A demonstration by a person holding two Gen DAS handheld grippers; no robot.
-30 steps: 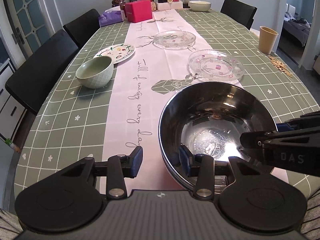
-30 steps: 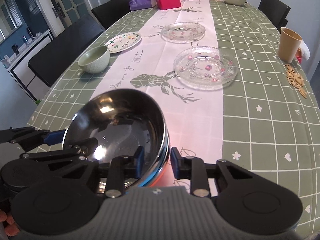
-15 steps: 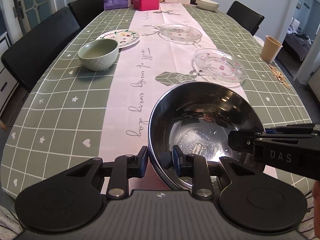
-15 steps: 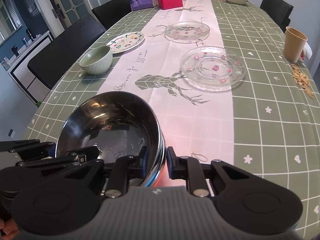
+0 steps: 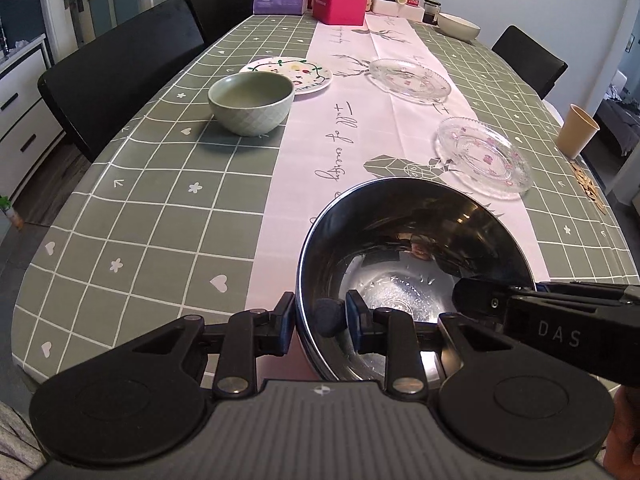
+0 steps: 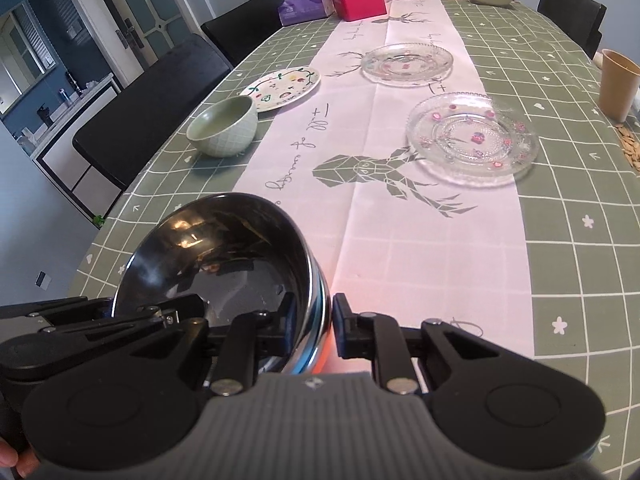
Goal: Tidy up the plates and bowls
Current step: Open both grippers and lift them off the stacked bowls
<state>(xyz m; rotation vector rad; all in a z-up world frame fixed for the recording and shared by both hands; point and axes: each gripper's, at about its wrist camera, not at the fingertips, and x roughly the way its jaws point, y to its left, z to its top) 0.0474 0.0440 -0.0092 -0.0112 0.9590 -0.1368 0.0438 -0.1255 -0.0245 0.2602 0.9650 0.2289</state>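
Both claws (image 5: 318, 320) (image 6: 314, 320) clamp steel bowl (image 5: 412, 240) – underside hidden.

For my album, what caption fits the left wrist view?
Both grippers, left gripper and right gripper, clamp the steel bowl.

Dining table (image 5: 168, 216), green checked cloth, pink runner (image 5: 360, 128).
I see a green bowl (image 5: 251, 103), painted plate (image 5: 286, 73), two glass plates (image 5: 484, 157) (image 5: 408, 80), and a paper cup (image 5: 578, 131) on it.
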